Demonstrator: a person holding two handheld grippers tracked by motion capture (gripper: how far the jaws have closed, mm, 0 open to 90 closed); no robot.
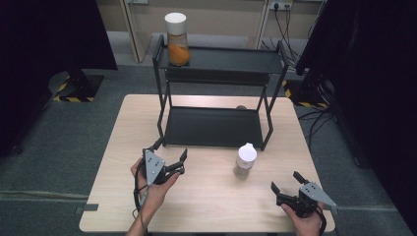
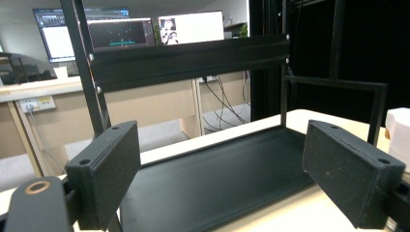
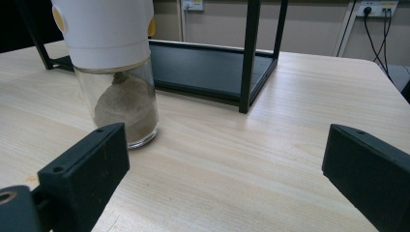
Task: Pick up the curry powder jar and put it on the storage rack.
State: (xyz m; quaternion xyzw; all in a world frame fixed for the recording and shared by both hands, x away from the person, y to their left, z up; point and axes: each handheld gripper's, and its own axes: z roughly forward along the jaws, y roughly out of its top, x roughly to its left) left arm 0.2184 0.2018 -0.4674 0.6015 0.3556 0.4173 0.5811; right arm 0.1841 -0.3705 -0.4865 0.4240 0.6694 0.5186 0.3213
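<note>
Grey carpet surrounds the pale wooden surface (image 1: 206,196), where a black two-level rack (image 1: 216,125) stands at the far side. On the left, the left claw (image 1: 169,157) has its jaws apart with nothing between them, just before the rack's lower shelf. A jar with orange contents (image 1: 177,42) stands on the top shelf. Near the middle, a white-capped jar of brownish powder (image 1: 244,161) stands upright on the surface. The right claw (image 1: 285,181), jaws apart and empty, rests near it.
</note>
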